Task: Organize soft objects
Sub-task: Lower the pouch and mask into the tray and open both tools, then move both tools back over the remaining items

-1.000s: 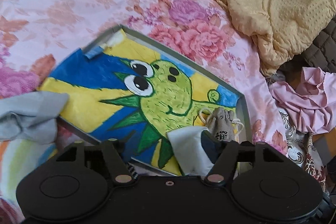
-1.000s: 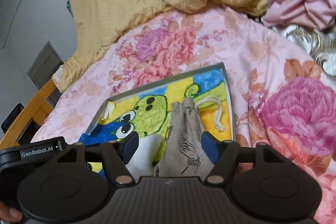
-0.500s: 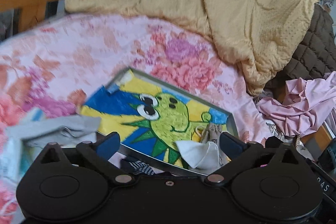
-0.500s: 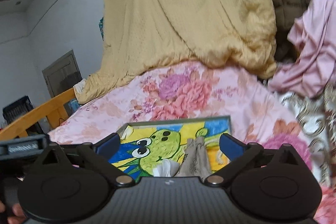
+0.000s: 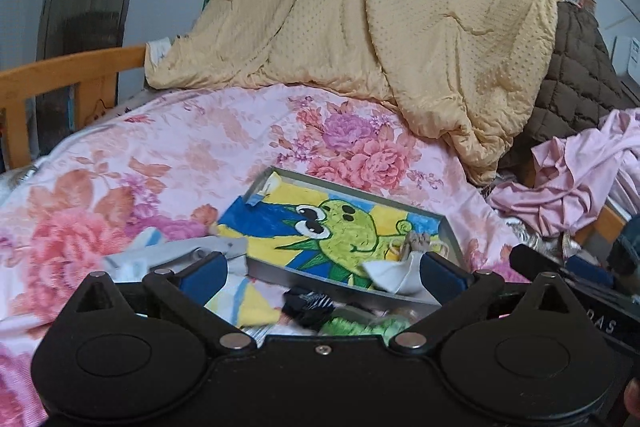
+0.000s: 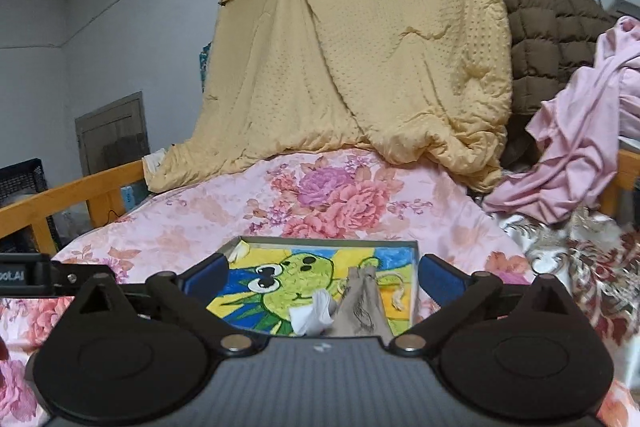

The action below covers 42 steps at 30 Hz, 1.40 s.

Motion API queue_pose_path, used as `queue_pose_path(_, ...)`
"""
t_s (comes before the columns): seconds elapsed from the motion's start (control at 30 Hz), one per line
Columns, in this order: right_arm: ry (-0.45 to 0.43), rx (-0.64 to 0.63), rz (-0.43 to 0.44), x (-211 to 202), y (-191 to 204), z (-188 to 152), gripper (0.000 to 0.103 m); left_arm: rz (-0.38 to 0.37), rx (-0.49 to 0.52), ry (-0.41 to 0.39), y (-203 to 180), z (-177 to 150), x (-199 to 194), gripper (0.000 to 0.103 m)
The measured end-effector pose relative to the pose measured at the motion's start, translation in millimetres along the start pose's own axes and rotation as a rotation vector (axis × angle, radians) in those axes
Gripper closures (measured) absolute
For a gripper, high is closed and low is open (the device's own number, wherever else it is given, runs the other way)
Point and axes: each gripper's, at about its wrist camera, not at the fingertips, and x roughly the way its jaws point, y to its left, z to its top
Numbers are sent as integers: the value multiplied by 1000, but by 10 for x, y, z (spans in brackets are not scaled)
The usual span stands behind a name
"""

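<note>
You face a pale grey wall (image 6: pixel 120 39) across the upper frame, a dark door (image 6: pixel 114 133) at left. A wooden bed rail (image 6: pixel 72 191) runs along the left edge; daylight is soft and dim.

floral bed (image 5: pixel 168 163) carries a tray (image 5: pixel 450 227), yellow quilt (image 5: pixel 400 27), pink cloth (image 5: pixel 580 179).

Light: soft, even, diffuse; no glare, only faint shadows. Fisheye bends the room's straight lines; corners vignette black. Slight motion blur just ahead of the left gripper (image 5: pixel 323 274); elsewhere reasonably sharp.
</note>
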Motion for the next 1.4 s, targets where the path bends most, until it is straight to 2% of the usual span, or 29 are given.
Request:
queue_pose_path(0.33, 15, -8, -10, -584, 241, -252, 0, 42, 65, -42, 199, -318, -532, 1)
queue_pose_path(0.57, 62, 21, -36, -918, 396, -447, 0, 35, 81, -17, 340, -541, -805, 1)
queue_pose_path(0.8, 130, 12, -130, -1119, 608, -669, 0, 51, 97, 10, 510, -767, -999, 1)
queue_pose_path(0.93, 189, -14, -94, -1170, 737, -770, 0, 62, 107, 30, 575, -899, -1067, 1)
queue_pose_path(1.1, 220, -71, -66, -1210, 894, -865, 0, 60, 118, 56, 648, -1020, -1096, 1)
queue_pose_path(1.4, 315, -116, -19, -1073, 986, -953, 0, 57, 154, 104, 719, -1159, -1026, 1)
